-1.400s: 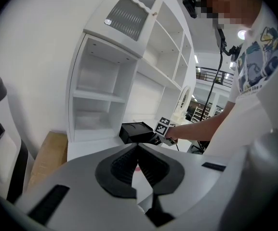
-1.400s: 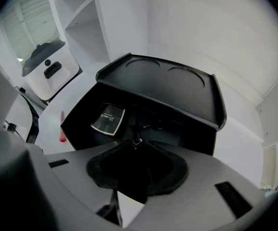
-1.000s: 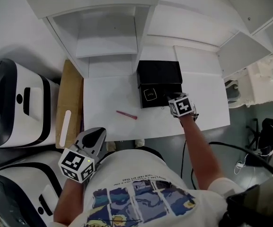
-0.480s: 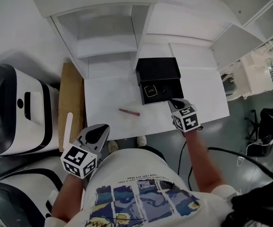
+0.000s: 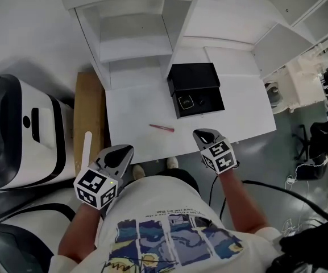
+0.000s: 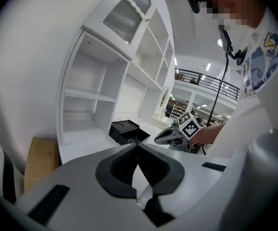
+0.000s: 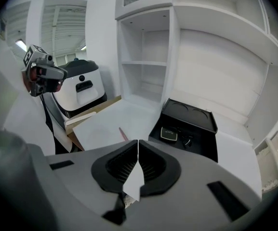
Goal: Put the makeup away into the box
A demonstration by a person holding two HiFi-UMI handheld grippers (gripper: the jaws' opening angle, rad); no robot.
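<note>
1. Head view.
   - Hard to make out: the open black box [image 5: 195,90] shows one square compact [image 5: 186,101]. A dark item beside the compact cannot be identified. The person's torso covers the floor below the table's near edge.
   - Surface and room: a white table [image 5: 135,104] stands against a white shelf unit [image 5: 135,33]. A wooden board [image 5: 90,115] and a white-and-black machine [image 5: 16,129] are to its left.
   - Count: one box, at the table's back right with its lid raised. One pink makeup stick [image 5: 161,128] lies flat on bare table, apart from the box. There are two grippers. The left gripper [image 5: 118,154] and the right gripper [image 5: 204,135] both sit at the table's near edge.

2. Left gripper view.
   - The jaws meet at their tips with nothing between them.
   - The gripper's body hides most of the table, and the stick is not visible.
   - Beyond are the one box [image 6: 124,130] and the right gripper [image 6: 165,136].

3. Right gripper view.
   - The jaws are pressed together and hold nothing.
   - The stick [image 7: 123,133] shows just above the jaw tips, its near end hidden behind them.
   - The box stands to the right with the compact [image 7: 168,134] inside.
   - The left gripper [image 7: 57,74] is at upper left.
</note>
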